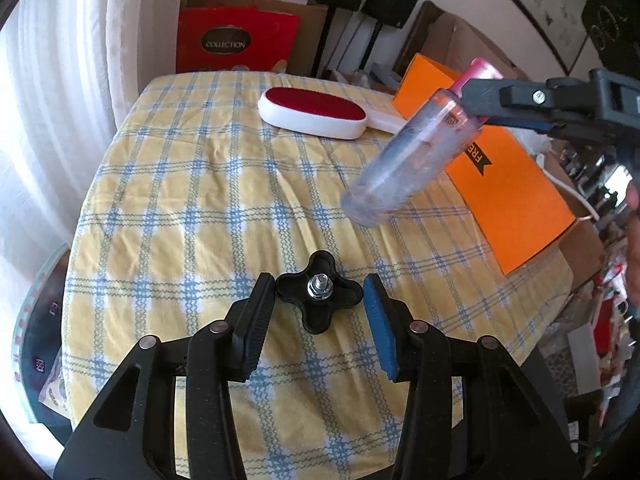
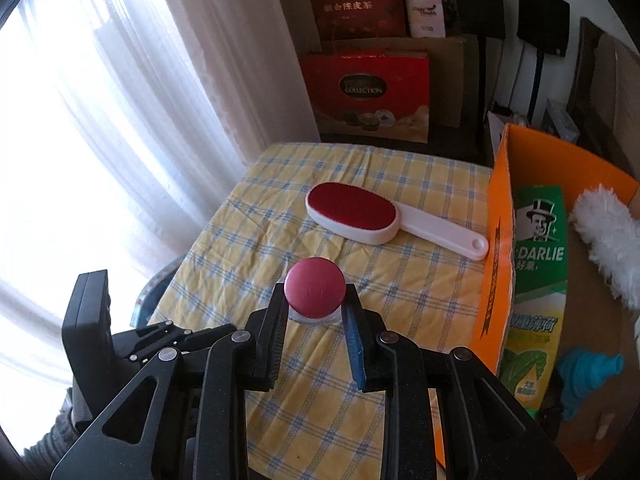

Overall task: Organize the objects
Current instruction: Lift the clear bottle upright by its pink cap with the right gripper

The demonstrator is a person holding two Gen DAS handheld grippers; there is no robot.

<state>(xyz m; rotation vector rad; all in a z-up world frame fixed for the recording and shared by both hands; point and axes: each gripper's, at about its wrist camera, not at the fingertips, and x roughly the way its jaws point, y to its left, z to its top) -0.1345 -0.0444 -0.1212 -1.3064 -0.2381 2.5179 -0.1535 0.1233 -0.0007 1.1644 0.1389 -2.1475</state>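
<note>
My left gripper [image 1: 319, 294] is low over the yellow checked tablecloth [image 1: 192, 208]; its jaws stand on either side of a black star-shaped knob [image 1: 319, 296] with a metal bolt, touching or nearly touching it. My right gripper [image 2: 314, 296] is shut on a clear bottle with a pink cap [image 2: 315, 288] and holds it in the air; the left wrist view shows the bottle [image 1: 404, 152] tilted above the table's right side. A white lint brush with a red pad [image 2: 352, 214] lies at the table's far side, also seen in the left wrist view [image 1: 316, 114].
An orange cardboard box [image 2: 498, 264] stands at the table's right edge. It holds a green Darlie toothpaste box [image 2: 540, 264], a white fluffy duster [image 2: 608, 240] and a blue object [image 2: 588, 376]. Red gift boxes [image 2: 366, 92] and curtains [image 2: 120, 100] are behind.
</note>
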